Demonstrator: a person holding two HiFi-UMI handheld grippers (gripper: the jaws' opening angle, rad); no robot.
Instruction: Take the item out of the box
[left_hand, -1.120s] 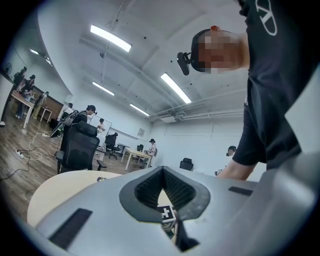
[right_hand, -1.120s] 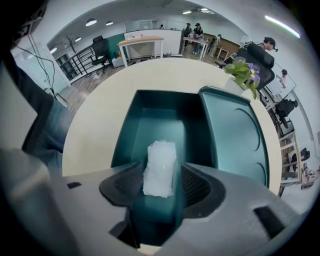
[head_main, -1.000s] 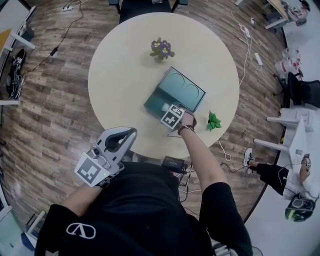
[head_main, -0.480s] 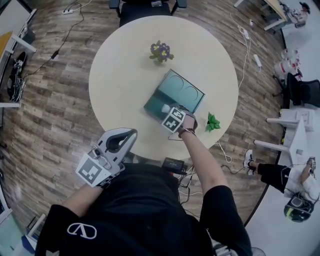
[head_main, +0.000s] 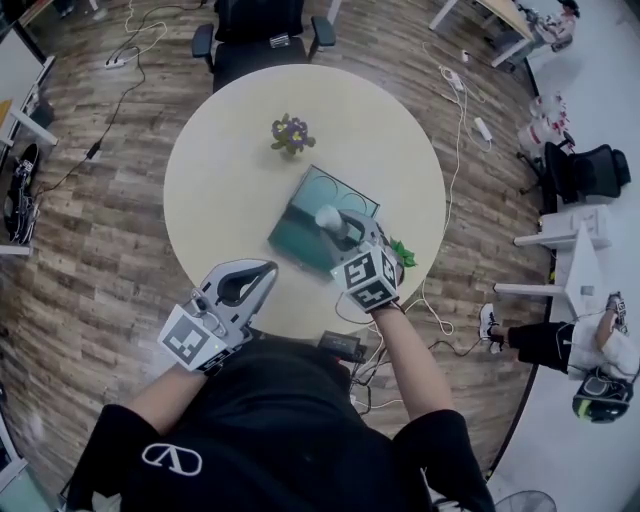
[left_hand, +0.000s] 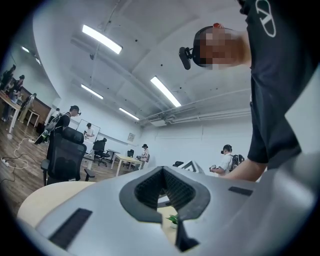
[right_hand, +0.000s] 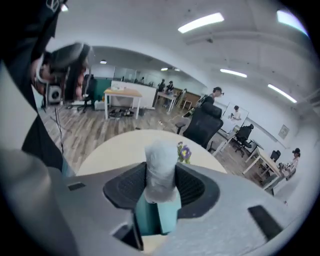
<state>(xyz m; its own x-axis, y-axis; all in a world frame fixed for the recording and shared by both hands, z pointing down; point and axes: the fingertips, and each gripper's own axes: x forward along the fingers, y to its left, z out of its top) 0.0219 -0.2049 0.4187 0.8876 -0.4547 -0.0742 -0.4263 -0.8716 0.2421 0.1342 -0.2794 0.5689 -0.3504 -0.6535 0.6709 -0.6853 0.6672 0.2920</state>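
Bare tabletop (head_main: 215, 190) open from 8 to 11 o'clock of box (head_main: 295, 240). Flower pot (head_main: 290, 133) in the way at 12, open lid (head_main: 345, 192) at 1 to 2, green plant (head_main: 403, 252) at 3. Above box, right gripper (head_main: 340, 224) clamped on white item (head_main: 326, 214).

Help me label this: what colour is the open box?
The box is dark teal, clearest in the head view.
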